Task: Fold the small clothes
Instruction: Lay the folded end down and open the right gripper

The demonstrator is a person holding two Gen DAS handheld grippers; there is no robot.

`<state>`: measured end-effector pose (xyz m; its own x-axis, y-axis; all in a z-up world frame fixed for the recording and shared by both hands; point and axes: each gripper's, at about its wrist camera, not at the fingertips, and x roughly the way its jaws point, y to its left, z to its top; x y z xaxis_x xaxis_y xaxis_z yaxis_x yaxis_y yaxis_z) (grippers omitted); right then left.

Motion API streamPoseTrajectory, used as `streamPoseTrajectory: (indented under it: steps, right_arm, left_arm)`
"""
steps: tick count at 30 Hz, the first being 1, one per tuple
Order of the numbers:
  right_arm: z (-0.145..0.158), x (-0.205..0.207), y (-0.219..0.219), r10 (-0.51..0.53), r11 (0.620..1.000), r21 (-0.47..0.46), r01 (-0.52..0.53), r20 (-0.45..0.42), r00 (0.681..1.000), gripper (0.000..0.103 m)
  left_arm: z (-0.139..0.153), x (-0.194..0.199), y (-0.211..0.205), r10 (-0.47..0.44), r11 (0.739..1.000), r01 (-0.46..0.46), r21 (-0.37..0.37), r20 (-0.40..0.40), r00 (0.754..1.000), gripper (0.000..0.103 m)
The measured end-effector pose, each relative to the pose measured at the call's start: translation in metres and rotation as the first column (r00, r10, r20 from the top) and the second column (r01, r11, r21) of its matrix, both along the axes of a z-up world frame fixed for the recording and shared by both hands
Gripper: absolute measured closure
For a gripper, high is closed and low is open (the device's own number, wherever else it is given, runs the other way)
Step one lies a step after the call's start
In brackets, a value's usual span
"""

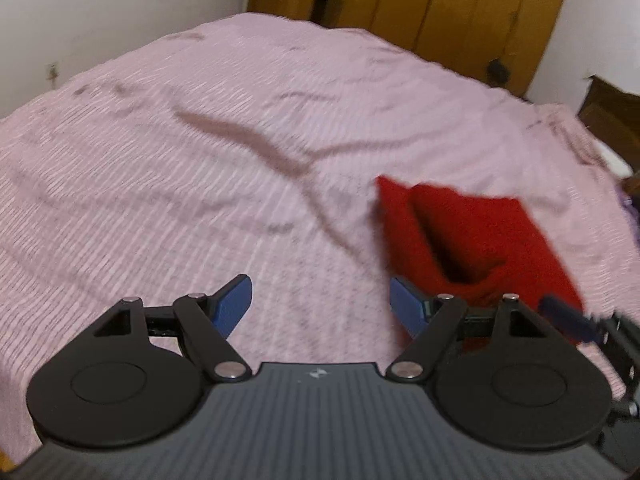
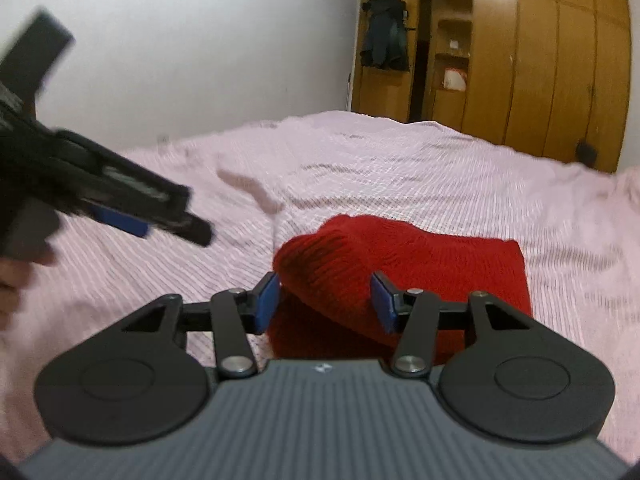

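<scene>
Setting: a bed spread with a pink striped bedcover [image 1: 200,168], rumpled into long creases, in a room with a white wall [image 2: 200,48] and a wooden wardrobe [image 2: 552,60] at the far side.
Garment: a red knitted garment [image 2: 404,256] lies on the bedcover, partly folded, one rounded end doubled up over the flat part so that a dark hollow shows beneath the fold in the left wrist view [image 1: 476,232].
Right gripper: the right gripper [image 2: 326,300] is low over the near edge of the garment, its jaws spread wide with the raised red fold between the blue pads [image 2: 267,300]; the left pad sits just beside the knit's rounded end, the right one lies against the fold, and whether either truly presses the cloth cannot be told.
Left gripper: the left gripper [image 1: 320,308] hangs over bare bedcover just left of the garment, jaws wide apart and holding nothing; its right blue pad overlaps the garment's near left edge in its own view.
Cross views: in the right wrist view the left gripper [image 2: 136,216] shows blurred at the left, well apart from the garment; in the left wrist view a blurred blue pad of the right gripper [image 1: 568,318] shows at the garment's near right corner.
Background: a dark jacket [image 2: 384,36] hangs in the open wardrobe bay.
</scene>
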<state>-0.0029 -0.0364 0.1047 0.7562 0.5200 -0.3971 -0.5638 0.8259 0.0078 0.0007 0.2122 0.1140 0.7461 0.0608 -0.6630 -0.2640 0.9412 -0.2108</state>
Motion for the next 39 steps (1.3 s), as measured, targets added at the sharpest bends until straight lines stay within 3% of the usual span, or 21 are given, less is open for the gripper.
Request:
streamPoseTrajectory:
  steps: [6, 10, 14, 18, 22, 24, 25, 26, 29, 30, 32, 35, 39]
  right_arm:
    - [0.011, 0.018, -0.045, -0.089, 0.989, 0.109, 0.096, -0.06, 0.994, 0.049]
    - [0.007, 0.032, -0.073, -0.181, 0.976, 0.111, 0.189, -0.08, 0.98, 0.046]
    - [-0.004, 0.055, -0.098, -0.26, 0.946, 0.157, 0.283, -0.154, 0.953, 0.046]
    - [-0.024, 0.09, -0.116, -0.326, 0.896, 0.211, 0.39, -0.285, 0.902, 0.046]
    - [-0.051, 0.121, -0.123, -0.403, 0.851, 0.163, 0.5, -0.406, 0.82, 0.043]
    - [-0.062, 0.128, -0.121, -0.392, 0.849, 0.17, 0.501, -0.435, 0.811, 0.044]
    - [-0.065, 0.129, -0.119, -0.391, 0.851, 0.168, 0.498, -0.432, 0.813, 0.044]
    - [-0.066, 0.129, -0.117, -0.385, 0.855, 0.169, 0.49, -0.426, 0.819, 0.044]
    - [-0.06, 0.136, -0.113, -0.329, 0.88, 0.19, 0.435, -0.417, 0.847, 0.051]
    - [-0.056, 0.136, -0.109, -0.299, 0.894, 0.194, 0.403, -0.412, 0.861, 0.059]
    - [-0.046, 0.133, -0.096, -0.256, 0.927, 0.169, 0.335, -0.368, 0.894, 0.07]
    - [-0.034, 0.123, -0.066, -0.241, 0.963, 0.056, 0.263, -0.26, 0.935, 0.071]
    - [-0.039, 0.126, -0.051, -0.202, 0.976, 0.027, 0.216, -0.248, 0.947, 0.071]
  left_arm:
    - [0.016, 0.035, -0.022, -0.07, 0.994, 0.073, -0.08, 0.043, 0.997, 0.022]
    - [0.014, 0.064, -0.041, -0.106, 0.991, 0.109, -0.078, 0.032, 0.994, 0.022]
    - [0.006, 0.084, -0.058, -0.143, 0.988, 0.143, -0.055, 0.005, 0.99, 0.022]
    - [-0.008, 0.101, -0.065, -0.167, 0.984, 0.165, -0.072, -0.024, 0.986, 0.025]
    - [-0.024, 0.112, -0.065, -0.183, 0.978, 0.179, -0.104, -0.03, 0.983, 0.027]
    - [-0.031, 0.114, -0.064, -0.197, 0.971, 0.193, -0.144, -0.014, 0.98, 0.04]
    - [-0.032, 0.113, -0.064, -0.211, 0.964, 0.207, -0.168, -0.003, 0.978, 0.045]
    - [-0.033, 0.112, -0.064, -0.225, 0.958, 0.223, -0.183, 0.009, 0.974, 0.06]
    - [-0.028, 0.106, -0.067, -0.244, 0.957, 0.246, -0.152, 0.03, 0.969, 0.073]
    - [-0.025, 0.101, -0.066, -0.244, 0.958, 0.248, -0.145, 0.045, 0.969, 0.076]
    - [-0.017, 0.089, -0.061, -0.24, 0.96, 0.249, -0.132, 0.082, 0.967, 0.077]
    - [-0.015, 0.079, -0.054, -0.219, 0.972, 0.224, -0.072, 0.072, 0.973, 0.077]
    - [-0.042, 0.082, -0.038, -0.172, 0.983, 0.171, -0.072, -0.002, 0.985, 0.075]
